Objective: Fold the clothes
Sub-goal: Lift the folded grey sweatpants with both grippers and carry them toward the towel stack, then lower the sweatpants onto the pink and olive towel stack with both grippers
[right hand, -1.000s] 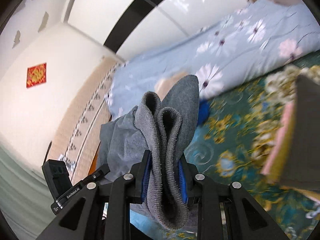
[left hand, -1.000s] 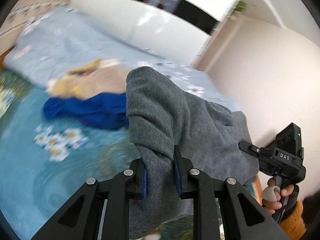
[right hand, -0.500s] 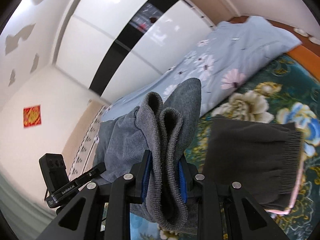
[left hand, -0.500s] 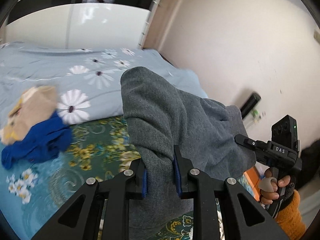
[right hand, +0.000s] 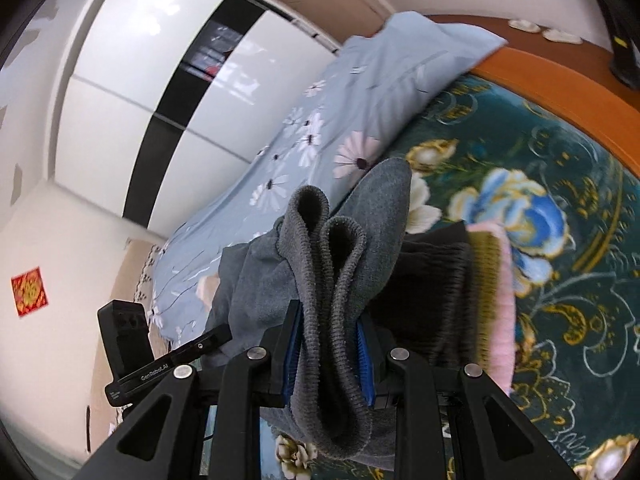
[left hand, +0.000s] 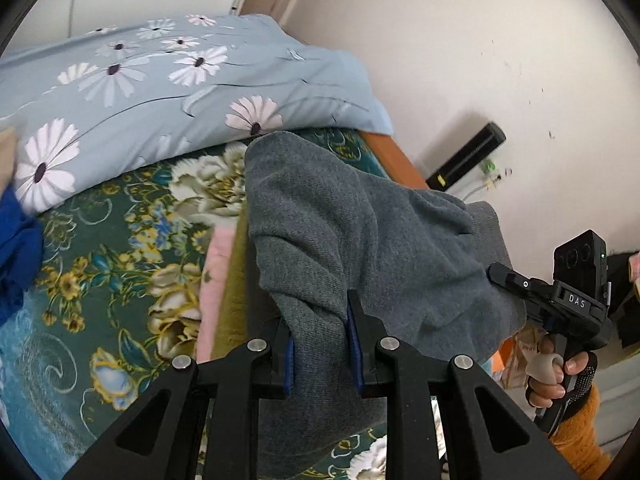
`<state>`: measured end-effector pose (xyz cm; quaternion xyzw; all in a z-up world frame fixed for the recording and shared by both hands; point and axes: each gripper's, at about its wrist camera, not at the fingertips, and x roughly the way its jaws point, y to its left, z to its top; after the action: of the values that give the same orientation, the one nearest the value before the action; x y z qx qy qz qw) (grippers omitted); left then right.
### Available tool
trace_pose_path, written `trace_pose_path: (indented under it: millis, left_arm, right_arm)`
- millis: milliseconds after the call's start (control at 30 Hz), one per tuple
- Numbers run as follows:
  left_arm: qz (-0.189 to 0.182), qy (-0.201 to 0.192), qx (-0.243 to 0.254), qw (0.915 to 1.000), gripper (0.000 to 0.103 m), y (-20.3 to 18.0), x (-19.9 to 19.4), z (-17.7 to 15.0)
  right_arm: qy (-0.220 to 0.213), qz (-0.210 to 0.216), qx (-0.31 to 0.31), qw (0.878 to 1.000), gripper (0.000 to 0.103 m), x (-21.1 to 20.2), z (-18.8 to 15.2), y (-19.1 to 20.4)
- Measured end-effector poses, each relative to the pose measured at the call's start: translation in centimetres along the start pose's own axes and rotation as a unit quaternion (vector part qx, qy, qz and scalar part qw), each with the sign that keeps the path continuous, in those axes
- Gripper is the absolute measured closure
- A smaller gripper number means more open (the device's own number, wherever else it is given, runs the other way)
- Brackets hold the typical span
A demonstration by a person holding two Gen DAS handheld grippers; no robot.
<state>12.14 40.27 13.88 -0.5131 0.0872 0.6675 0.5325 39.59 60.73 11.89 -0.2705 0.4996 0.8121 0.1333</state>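
Note:
A folded grey knit garment (left hand: 360, 240) hangs between both grippers above the bed. My left gripper (left hand: 322, 344) is shut on one end of it. My right gripper (right hand: 328, 354) is shut on its doubled ribbed edge (right hand: 320, 248); this gripper also shows in the left wrist view (left hand: 560, 304). Below the garment lies a stack of folded clothes, dark on top (right hand: 432, 292), with olive and pink layers (right hand: 500, 280) under it. The stack's pink edge (left hand: 216, 276) shows in the left wrist view.
The bed has a dark green floral cover (left hand: 120, 280) and a light blue daisy duvet (left hand: 160, 92) at the back. Blue cloth (left hand: 16, 252) lies at the left. An orange wooden bed edge (right hand: 560, 80) runs by the wall. White wardrobe doors (right hand: 160, 80) stand behind.
Both grippers have carried the grey garment to the right across the bed. The folded stack now lies directly beneath it. The blue and tan clothes have slid out to the left.

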Motion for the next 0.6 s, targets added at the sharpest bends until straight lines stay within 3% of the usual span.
trace_pose_path:
  millis: [233,367,600]
  left_arm:
    - [0.029,0.012,-0.007,0.9995,0.074,1.2,2.1,0.9]
    - [0.027,-0.001,-0.018,0.9995,0.063,2.4,1.4,0.0]
    - [0.033,-0.031,-0.059,0.9972,0.062,4.0,-1.1,-1.9]
  right_arm:
    - [0.007,-0.006,0.034,0.999,0.076,2.0,-0.3,-2.4]
    - [0.000,-0.001,0.059,0.998,0.076,2.4,-0.7,-3.4]
    - [-0.001,-0.025,0.072,0.997,0.072,1.9,-1.2,-3.3]
